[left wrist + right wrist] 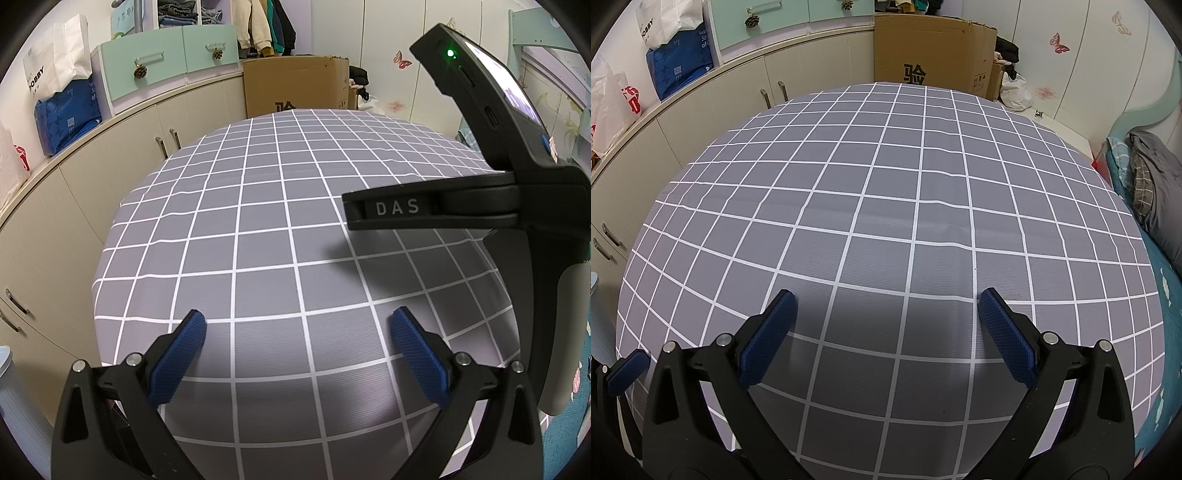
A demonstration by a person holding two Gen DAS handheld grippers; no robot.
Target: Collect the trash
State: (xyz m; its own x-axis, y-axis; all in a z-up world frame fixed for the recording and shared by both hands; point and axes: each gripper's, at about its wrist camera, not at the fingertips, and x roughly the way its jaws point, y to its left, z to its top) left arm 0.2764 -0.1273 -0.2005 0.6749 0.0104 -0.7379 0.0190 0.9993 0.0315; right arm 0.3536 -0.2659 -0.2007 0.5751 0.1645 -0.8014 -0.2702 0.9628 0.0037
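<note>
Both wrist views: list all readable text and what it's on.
"DAS": black right gripper.
"OBBY", first letter cut off: white paper bag.
"验": brown cardboard box.
White print and a code square: blue plastic bag, too small to read.
Red characters: white plastic bag, not legible.
Handling symbols on the box side: too small to read.

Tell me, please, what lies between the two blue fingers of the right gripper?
Only the bare grey checked tablecloth lies between the right gripper's open fingers; no trash shows there, as the right wrist view shows.
</note>
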